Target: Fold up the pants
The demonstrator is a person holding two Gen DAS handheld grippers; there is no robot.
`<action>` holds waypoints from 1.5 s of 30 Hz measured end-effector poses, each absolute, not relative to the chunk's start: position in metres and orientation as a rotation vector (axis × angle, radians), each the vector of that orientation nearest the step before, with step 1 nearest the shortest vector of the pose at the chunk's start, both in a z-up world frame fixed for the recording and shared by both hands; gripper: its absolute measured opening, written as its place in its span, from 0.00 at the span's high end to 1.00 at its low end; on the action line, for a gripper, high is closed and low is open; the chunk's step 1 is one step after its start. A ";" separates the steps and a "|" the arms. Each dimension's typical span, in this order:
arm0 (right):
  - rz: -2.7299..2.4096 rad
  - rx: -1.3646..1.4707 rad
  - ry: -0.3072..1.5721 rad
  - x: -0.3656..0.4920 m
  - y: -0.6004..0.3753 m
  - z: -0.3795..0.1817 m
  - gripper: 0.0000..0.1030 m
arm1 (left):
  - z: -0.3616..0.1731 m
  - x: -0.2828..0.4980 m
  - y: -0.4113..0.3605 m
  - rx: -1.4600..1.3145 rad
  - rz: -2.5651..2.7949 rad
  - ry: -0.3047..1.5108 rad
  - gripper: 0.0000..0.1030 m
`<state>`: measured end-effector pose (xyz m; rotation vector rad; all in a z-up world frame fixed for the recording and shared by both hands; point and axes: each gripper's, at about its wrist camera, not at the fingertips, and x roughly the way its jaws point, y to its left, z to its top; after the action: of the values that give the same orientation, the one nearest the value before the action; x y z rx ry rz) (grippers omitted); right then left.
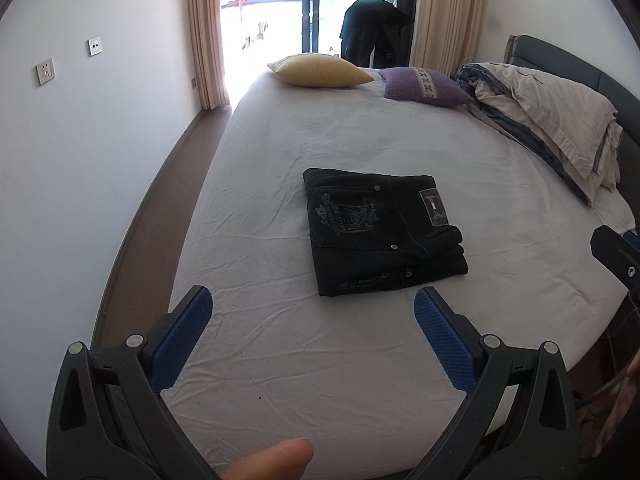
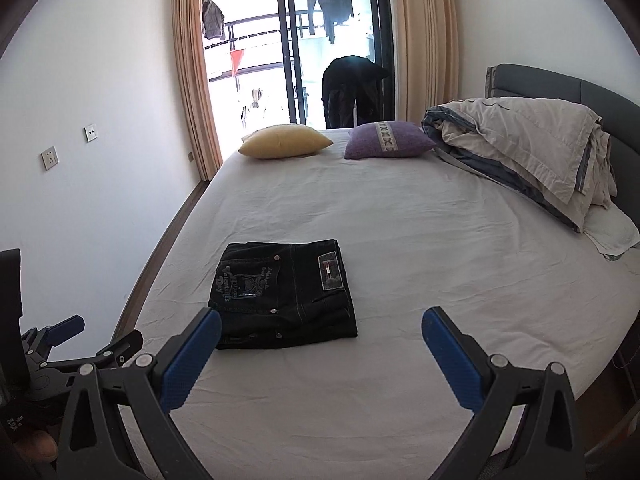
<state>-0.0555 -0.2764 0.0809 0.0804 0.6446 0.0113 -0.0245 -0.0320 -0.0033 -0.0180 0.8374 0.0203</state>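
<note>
Black jeans (image 1: 382, 236) lie folded into a compact rectangle on the white bed sheet (image 1: 304, 360), back pocket embroidery and waist patch facing up. My left gripper (image 1: 314, 300) hangs above the bed's near edge, short of the pants, wide open and empty. From the right wrist view the same folded pants (image 2: 284, 294) sit just beyond the left finger of my right gripper (image 2: 322, 320), which is also wide open with nothing between its blue pads. The left gripper (image 2: 66, 330) shows at the lower left of that view.
A yellow pillow (image 2: 285, 141) and a purple pillow (image 2: 388, 140) lie at the bed's far end. A bundled duvet (image 2: 524, 152) is piled at the right by the grey headboard. Brown floor (image 1: 160, 216) runs between the bed and the white left wall. Dark clothes hang near the balcony door.
</note>
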 end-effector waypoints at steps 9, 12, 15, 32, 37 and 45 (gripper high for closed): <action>0.011 0.083 0.685 -0.049 -0.272 0.072 0.00 | -0.013 -0.014 -0.036 -0.019 0.022 0.857 0.00; 0.012 0.085 0.696 -0.047 -0.271 0.069 0.00 | -0.016 -0.011 -0.036 -0.018 0.027 0.862 0.00; 0.011 0.086 0.703 -0.046 -0.271 0.067 0.00 | -0.019 -0.009 -0.035 -0.017 0.029 0.869 0.00; 0.016 0.092 0.733 -0.041 -0.270 0.059 0.00 | -0.028 -0.003 -0.033 -0.013 0.037 0.887 0.00; 0.016 0.092 0.736 -0.041 -0.270 0.057 0.00 | -0.029 -0.002 -0.033 -0.014 0.042 0.889 0.00; 0.016 0.092 0.737 -0.041 -0.269 0.057 0.00 | -0.030 -0.002 -0.033 -0.012 0.042 0.891 0.00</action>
<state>-0.0408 -0.2692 0.0568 0.0924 0.7370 0.0160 -0.0021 -0.0334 -0.0305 -0.0123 0.8912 0.0425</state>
